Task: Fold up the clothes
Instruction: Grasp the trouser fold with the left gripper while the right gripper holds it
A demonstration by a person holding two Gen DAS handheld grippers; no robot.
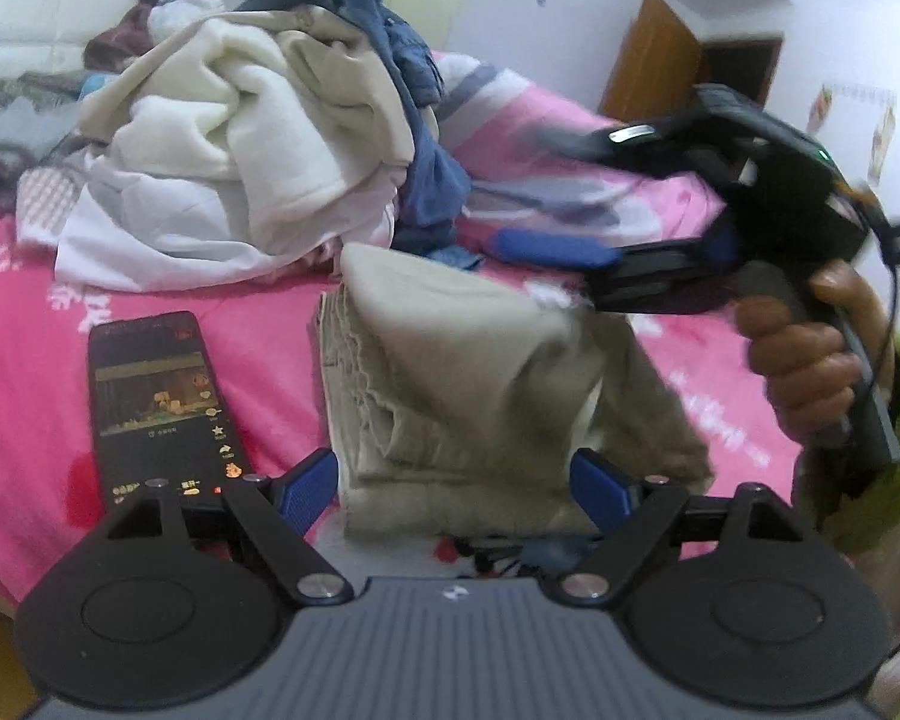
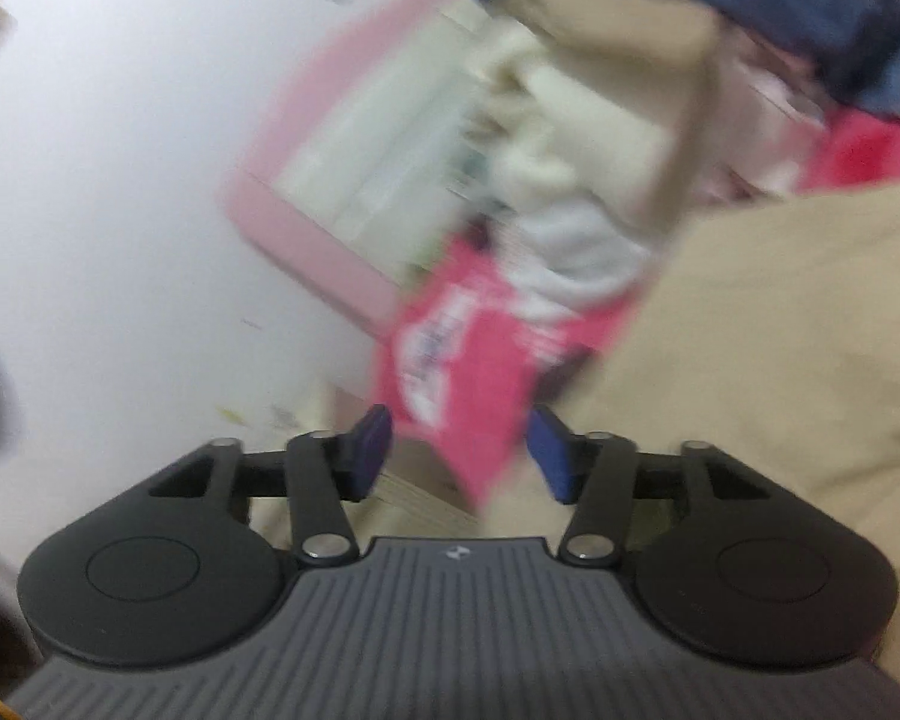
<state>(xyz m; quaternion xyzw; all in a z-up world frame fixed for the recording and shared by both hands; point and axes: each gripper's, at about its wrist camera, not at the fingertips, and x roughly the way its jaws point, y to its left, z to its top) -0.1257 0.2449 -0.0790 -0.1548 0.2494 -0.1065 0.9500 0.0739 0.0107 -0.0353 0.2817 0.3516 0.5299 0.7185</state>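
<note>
Fingers (image 1: 306, 489) of both our grippers spread empty around the folded beige garment (image 1: 480, 384); behind it, a heap of clothes (image 1: 258, 138) remains unfolded.

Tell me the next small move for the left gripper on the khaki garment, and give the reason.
Probably ease the left gripper forward and close on the near edge of the khaki garment. Its blue pads stand open on either side of that bunched edge without pinching it, and the garment lies only half folded on the pink bedsheet. The right gripper is open and motion-blurred above the far side, holding nothing.
</note>
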